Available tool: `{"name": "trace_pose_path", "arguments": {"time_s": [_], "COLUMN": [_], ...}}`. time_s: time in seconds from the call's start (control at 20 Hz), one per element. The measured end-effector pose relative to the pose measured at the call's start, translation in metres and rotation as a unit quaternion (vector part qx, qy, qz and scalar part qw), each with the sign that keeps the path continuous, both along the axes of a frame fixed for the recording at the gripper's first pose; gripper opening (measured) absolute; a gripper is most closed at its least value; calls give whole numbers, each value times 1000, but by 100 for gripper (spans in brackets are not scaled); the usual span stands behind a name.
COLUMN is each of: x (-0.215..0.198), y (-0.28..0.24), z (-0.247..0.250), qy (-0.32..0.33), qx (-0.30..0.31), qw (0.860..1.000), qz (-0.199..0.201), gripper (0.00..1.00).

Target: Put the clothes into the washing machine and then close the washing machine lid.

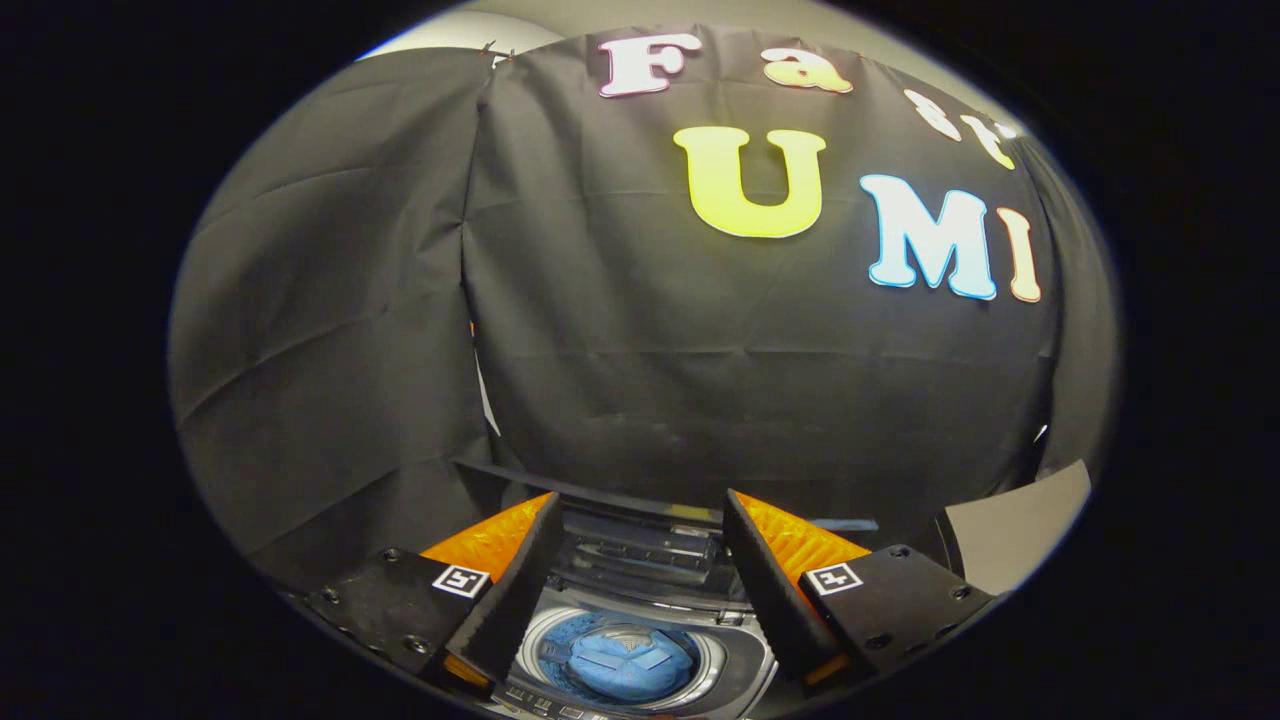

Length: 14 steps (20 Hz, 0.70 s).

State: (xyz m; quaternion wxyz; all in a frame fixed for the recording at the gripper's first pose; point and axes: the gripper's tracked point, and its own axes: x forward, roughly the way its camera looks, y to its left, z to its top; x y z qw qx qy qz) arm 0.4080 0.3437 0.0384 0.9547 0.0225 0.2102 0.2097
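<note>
A small top-loading washing machine (735,660) sits low in the gripper view, seen between and below my fingers. A blue garment (630,662) lies bundled inside its round drum. The dark lid (640,545) stands raised at the back of the machine, just beyond the drum. My gripper (640,510) hovers above the machine with its orange-and-black fingers (520,580) spread wide apart, and nothing is held between them.
Black cloth walls close off the booth behind and to the left of the machine. A pale grey panel (1020,525) stands to the right of the right finger.
</note>
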Motion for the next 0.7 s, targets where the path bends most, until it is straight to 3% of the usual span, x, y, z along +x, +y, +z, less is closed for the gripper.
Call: {"name": "trace_pose_path", "arguments": {"time_s": [0.25,0.7], "x": [22,84], "y": [4,31], "z": [14,-19], "qy": [10,56], "qx": [2,4], "qw": [1000,998], "qz": [-8,-13], "gripper": [99,99]}}
